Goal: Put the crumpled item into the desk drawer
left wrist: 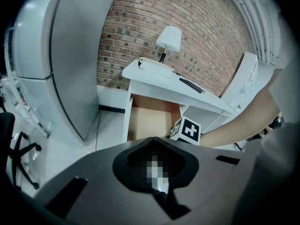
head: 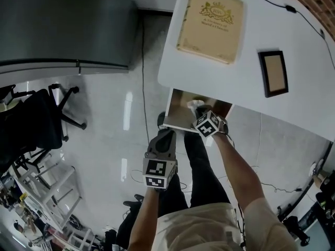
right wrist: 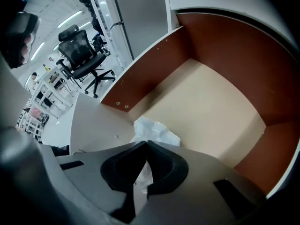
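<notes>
Leftmost, the left tool (head: 166, 133) hangs clenched on nothing, just short of the open drawer (head: 180, 109). Over the drawer's floor the right tool (right wrist: 146, 146) grips the white wad (right wrist: 157, 130) by one edge. It looks light, soft, crushable: any fold will do, though it may cling on release.

No text you can read. Book (head: 211, 24) on the desk (head: 246, 85), past your right gripper (head: 199, 109): gold crest and lettering on the cover, too small to make out. Cube (head: 208, 123) on it and cube (head: 159, 173) on your left gripper (head: 166, 135): black-and-white squares only, no letters or numbers.
</notes>
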`<state>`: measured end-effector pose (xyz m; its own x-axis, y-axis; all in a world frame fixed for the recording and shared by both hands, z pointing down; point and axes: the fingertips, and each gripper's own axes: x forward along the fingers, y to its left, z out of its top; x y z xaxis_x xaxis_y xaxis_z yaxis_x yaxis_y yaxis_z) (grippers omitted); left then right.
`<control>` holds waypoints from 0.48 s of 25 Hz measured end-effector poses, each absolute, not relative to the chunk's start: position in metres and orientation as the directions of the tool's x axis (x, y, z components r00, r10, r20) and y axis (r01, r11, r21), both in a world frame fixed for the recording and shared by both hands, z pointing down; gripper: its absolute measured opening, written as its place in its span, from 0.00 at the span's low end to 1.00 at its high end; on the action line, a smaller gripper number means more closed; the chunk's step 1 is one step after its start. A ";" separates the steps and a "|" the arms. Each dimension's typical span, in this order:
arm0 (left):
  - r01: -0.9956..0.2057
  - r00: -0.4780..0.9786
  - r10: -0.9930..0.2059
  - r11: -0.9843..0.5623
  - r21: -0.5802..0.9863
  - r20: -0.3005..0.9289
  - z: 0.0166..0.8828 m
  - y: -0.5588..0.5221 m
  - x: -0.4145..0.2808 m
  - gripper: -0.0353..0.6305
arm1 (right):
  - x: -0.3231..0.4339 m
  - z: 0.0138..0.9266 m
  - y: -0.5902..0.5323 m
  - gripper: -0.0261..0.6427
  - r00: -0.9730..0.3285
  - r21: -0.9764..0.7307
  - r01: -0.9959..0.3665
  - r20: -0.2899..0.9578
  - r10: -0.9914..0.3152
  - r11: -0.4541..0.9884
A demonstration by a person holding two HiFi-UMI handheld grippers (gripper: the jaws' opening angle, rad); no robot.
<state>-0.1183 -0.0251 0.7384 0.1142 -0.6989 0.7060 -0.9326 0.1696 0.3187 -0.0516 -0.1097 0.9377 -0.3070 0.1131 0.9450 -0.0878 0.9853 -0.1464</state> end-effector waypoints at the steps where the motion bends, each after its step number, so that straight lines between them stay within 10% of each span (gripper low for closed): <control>1: -0.933 0.116 -0.699 0.168 0.319 0.706 0.739 -0.025 -0.118 0.08 | -0.051 0.938 -0.110 0.08 -0.308 -0.143 -0.093 0.945 0.108 0.985; 12: -0.939 0.163 -0.697 0.108 0.327 0.698 0.733 -0.025 -0.109 0.08 | -0.039 0.920 -0.119 0.14 -0.332 -0.110 -0.235 0.943 0.027 0.966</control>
